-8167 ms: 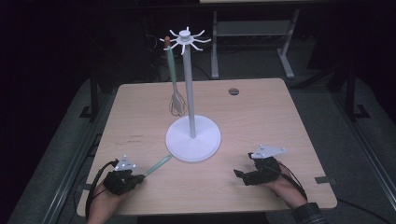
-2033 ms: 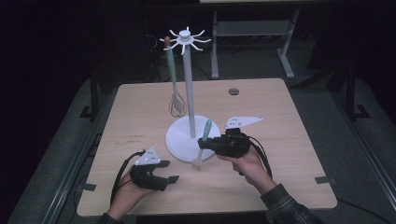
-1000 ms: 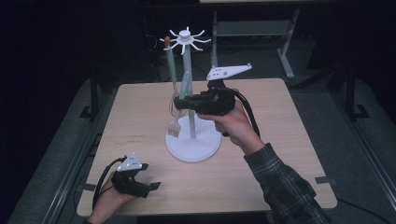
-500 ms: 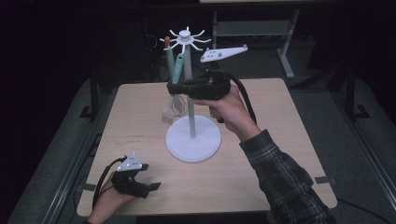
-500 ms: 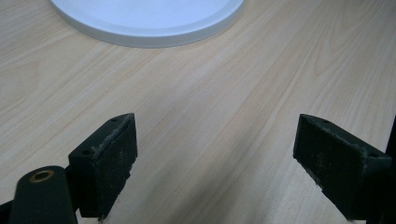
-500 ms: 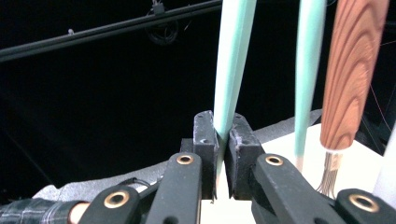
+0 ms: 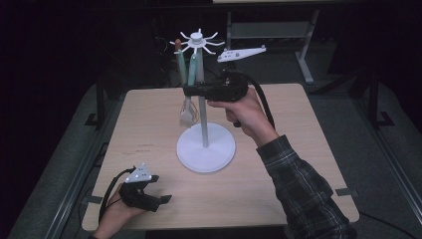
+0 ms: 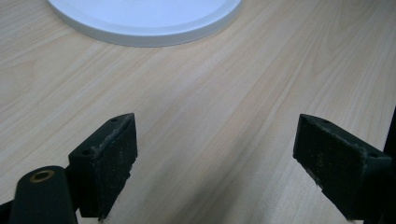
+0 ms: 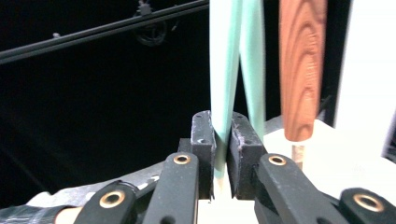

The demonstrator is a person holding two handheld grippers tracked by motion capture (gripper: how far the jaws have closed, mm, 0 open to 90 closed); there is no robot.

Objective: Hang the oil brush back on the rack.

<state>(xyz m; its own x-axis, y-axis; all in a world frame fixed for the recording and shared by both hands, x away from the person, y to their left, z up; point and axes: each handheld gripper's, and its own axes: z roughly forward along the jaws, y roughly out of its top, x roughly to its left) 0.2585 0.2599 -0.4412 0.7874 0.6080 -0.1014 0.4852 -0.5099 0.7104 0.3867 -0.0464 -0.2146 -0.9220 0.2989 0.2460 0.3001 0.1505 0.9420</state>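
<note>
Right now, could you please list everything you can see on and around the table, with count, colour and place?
Table: one, light wood, centre of the high view.
Utensil stand: one, white, round base mid-table, pole with hooked arms on top.
Mint-handled utensil: one, mint green, upright beside the pole, clamped between the right gripper's jaws.
Second mint handle: one, mint green, just behind it.
Wooden handle: one, reddish brown, upright next to the mint ones.
Whisk-like head: one, pale wire, low beside the pole.
Shelf frame: one, grey, behind the table.
Left gripper: one, black, near left table edge, jaws wide apart, nothing between them.
Right gripper: one, black, raised beside the pole.
Sleeve: one, dark plaid, right forearm.
</note>
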